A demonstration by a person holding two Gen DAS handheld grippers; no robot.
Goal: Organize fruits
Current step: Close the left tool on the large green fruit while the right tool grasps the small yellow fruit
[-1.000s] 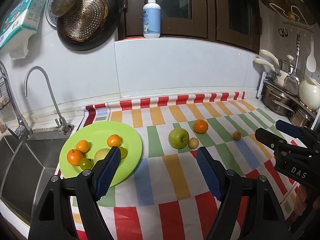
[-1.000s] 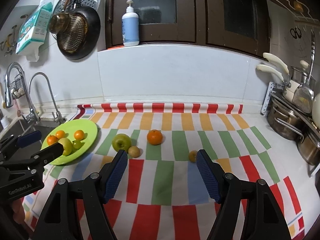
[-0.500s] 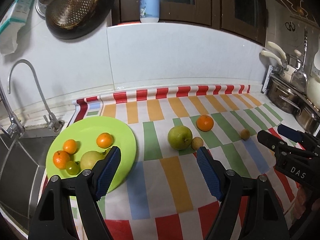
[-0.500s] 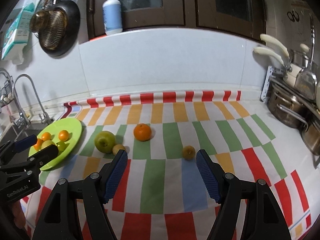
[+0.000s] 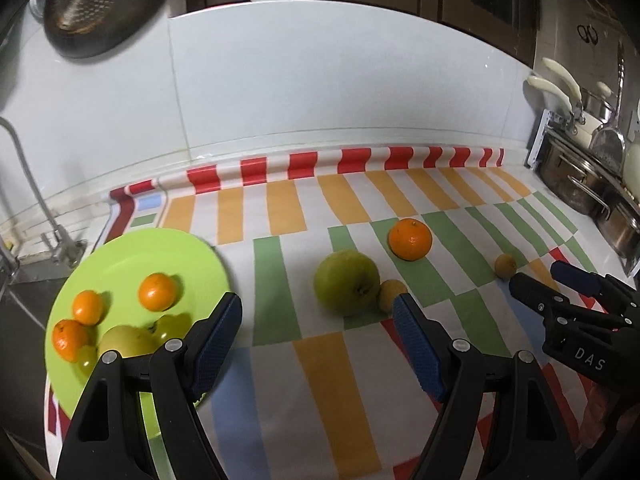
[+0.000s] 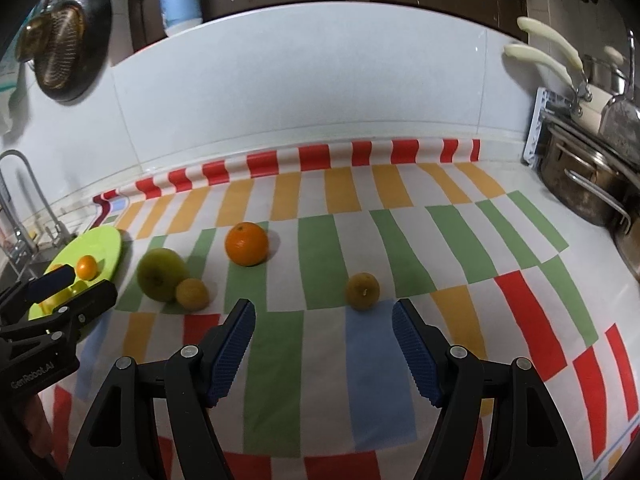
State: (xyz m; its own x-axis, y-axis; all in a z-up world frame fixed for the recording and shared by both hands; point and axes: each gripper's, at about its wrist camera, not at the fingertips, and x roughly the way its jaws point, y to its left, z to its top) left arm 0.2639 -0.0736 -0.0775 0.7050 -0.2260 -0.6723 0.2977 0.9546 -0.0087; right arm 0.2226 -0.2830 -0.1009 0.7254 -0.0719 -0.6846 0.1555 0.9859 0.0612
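So the striped cloth covers the counter, and the green plate near the sink looks like the collection spot, since small oranges and greenish fruit already sit on it. Loose on the cloth: green apple touching a small yellow fruit, an orange, and a tiny brownish fruit. Left gripper and right gripper both gape wide, empty. Only the left view shows the plate's contents properly; the right one gets the tiny fruit just ahead of its jaws.
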